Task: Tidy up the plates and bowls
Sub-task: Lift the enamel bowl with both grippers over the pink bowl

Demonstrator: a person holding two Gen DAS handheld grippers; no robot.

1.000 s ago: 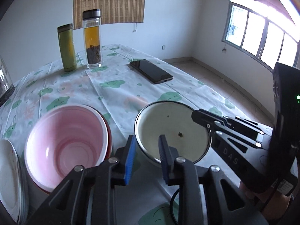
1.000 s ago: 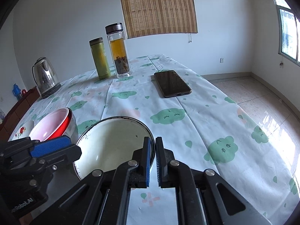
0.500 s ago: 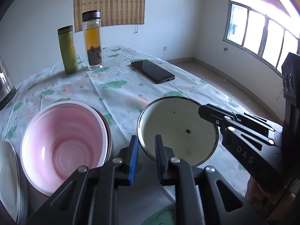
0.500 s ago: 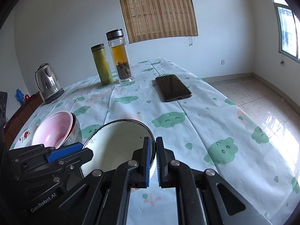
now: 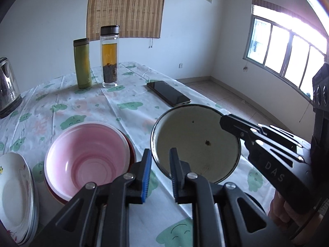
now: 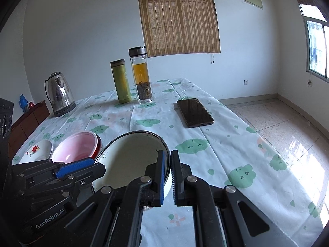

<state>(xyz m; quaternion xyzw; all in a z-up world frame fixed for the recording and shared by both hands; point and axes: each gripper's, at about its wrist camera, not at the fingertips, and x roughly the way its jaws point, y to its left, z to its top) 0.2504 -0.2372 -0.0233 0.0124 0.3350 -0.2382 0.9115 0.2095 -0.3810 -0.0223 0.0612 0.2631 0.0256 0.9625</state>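
White enamel bowl with dark rim [image 5: 195,142]; pink plastic bowl [image 5: 86,156] nested in red; white tablecloth printed with green clouds [image 6: 216,144]; blue gripper pads [image 5: 147,171].

A plain room in a home, set up around a dining table.

The table [image 6: 226,148] wears a white cloth printed with green clouds; at its far end stand an electric kettle [image 6: 59,94], a green flask [image 6: 121,81] and a glass tea bottle [image 6: 141,76], with a phone [image 6: 194,112] lying to the right. Near the left edge sit stacked plates [image 5: 14,195] and a pink bowl [image 5: 86,160]. A bamboo blind [image 6: 178,16] hangs on the white far wall, a window [image 5: 287,55] lights the right side, the floor [image 6: 287,127] is tiled, and a low wooden cabinet [image 6: 26,123] stands far left.
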